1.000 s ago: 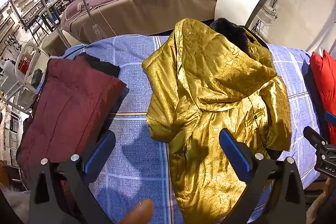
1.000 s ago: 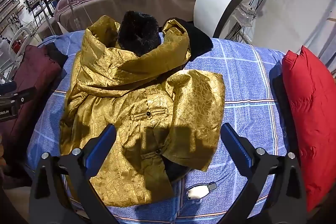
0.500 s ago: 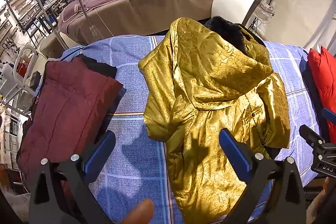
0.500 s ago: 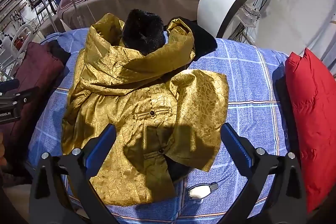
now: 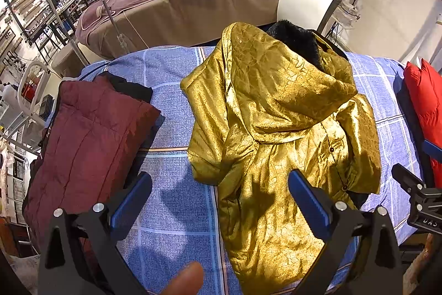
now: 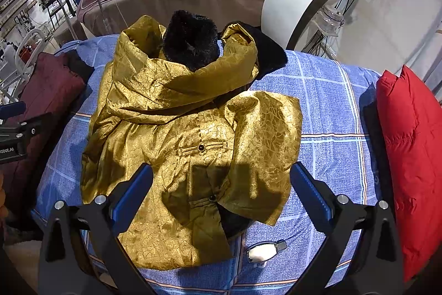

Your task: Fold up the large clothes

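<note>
- Right wrist view: shiny gold crinkled hooded jacket [image 6: 190, 140] lies partly folded on my blue checked bed [image 6: 331, 112].
- Left gripper [image 5: 219, 201] and right gripper [image 6: 221, 191] gape wide, empty.
- Slippery fabric may slide and undo folds.

The left black two-finger gripper with blue pads [image 5: 219, 201] has its jaws spread wide apart, and nothing sits between them. A bare fingertip [image 5: 185, 279] pokes in at the near edge. The right black two-finger gripper with blue pads [image 6: 221, 191] is spread wide too, holding nothing.
</note>
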Motion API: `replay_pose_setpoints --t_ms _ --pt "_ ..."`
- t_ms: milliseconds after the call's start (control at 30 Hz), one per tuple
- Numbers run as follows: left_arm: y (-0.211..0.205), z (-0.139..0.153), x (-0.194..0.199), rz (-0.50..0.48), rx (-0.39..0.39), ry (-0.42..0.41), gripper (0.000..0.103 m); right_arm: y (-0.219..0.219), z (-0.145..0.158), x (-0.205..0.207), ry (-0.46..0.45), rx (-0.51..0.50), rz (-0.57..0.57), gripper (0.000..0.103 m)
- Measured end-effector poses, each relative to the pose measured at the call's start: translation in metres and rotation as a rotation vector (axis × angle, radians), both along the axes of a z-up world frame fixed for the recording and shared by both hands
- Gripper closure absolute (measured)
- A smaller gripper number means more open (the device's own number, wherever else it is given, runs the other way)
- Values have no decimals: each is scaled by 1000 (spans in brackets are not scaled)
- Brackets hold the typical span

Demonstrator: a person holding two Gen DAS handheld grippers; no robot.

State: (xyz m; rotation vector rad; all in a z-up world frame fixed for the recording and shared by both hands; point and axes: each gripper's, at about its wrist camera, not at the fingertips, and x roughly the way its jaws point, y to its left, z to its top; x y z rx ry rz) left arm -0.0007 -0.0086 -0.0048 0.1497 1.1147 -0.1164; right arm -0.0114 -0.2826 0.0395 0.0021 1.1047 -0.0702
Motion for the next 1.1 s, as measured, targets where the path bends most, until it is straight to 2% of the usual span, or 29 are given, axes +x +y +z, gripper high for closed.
replay_pose_setpoints --t_ms 1100 --pt "-2 -2 -1 -13 7 10 6 4 -2 1 19 -1 16 5"
